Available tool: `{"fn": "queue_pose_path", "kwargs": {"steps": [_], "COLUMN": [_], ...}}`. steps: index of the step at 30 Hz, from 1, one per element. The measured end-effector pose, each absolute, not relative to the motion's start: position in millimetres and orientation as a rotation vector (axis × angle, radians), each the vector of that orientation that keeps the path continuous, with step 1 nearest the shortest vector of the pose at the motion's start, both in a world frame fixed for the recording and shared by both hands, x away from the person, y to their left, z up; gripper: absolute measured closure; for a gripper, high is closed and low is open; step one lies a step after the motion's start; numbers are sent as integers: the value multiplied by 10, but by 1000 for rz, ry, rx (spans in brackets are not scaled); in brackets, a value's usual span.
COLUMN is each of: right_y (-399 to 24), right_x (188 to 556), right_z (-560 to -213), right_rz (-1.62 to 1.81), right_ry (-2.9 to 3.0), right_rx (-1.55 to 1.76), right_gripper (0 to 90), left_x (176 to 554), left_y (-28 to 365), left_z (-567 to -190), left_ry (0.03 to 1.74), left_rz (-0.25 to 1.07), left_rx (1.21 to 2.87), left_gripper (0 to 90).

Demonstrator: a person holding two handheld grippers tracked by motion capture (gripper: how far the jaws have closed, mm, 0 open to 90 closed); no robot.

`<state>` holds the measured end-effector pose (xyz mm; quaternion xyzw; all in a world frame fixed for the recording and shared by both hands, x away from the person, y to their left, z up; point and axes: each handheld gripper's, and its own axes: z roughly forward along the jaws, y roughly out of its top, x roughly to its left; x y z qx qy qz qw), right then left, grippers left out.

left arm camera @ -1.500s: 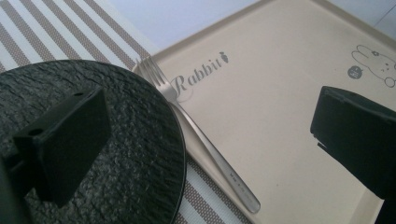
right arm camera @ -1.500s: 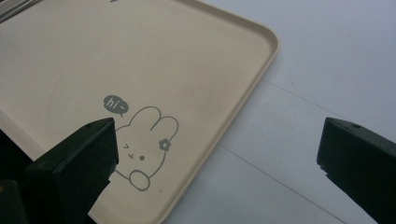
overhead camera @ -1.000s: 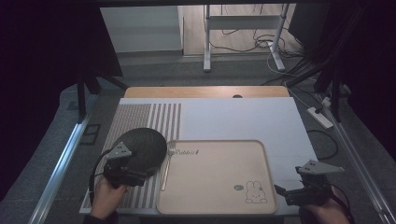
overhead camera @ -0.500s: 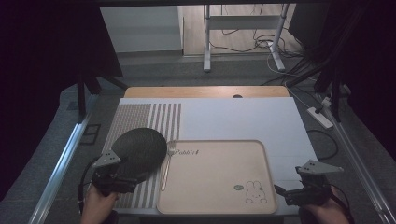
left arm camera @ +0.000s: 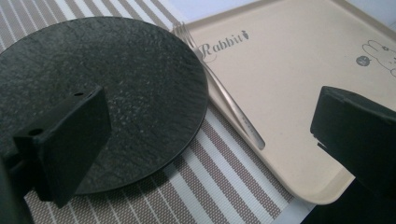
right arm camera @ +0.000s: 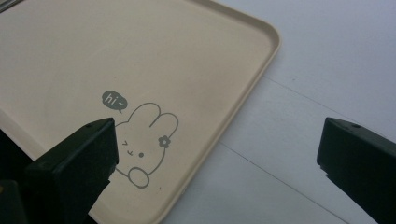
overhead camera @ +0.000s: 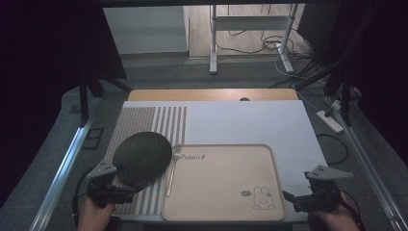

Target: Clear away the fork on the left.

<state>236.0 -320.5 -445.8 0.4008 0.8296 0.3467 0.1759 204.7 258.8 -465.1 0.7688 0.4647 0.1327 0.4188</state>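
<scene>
While both grippers are held low at the table's near edge, nothing is gripped. The left gripper [overhead camera: 126,195] is seen with jaws spread wide, just short of the near rim of the plate [overhead camera: 142,157]. The plate is laid flat on the striped mat [overhead camera: 144,120], left of the tray [overhead camera: 226,180]. A fork [left arm camera: 224,100] is lodged between plate and tray, along the tray's left rim. The right gripper [overhead camera: 288,198] is likewise held agape, at the tray's near right corner by the rabbit print [right arm camera: 142,144].
</scene>
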Motion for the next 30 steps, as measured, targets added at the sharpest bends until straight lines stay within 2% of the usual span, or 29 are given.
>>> {"fn": "queue_pose_path", "kwargs": {"steps": [30], "right_y": [-3202], "right_x": [2362], "right_z": [-4459], "right_rz": [978], "right_ry": [2346], "right_rx": [1143], "right_gripper": [0], "left_x": [1840], "left_y": [2790], "left_z": [-4719], "left_ry": [1252], "left_rz": [339], "left_rx": [1938], "left_gripper": [0]}}
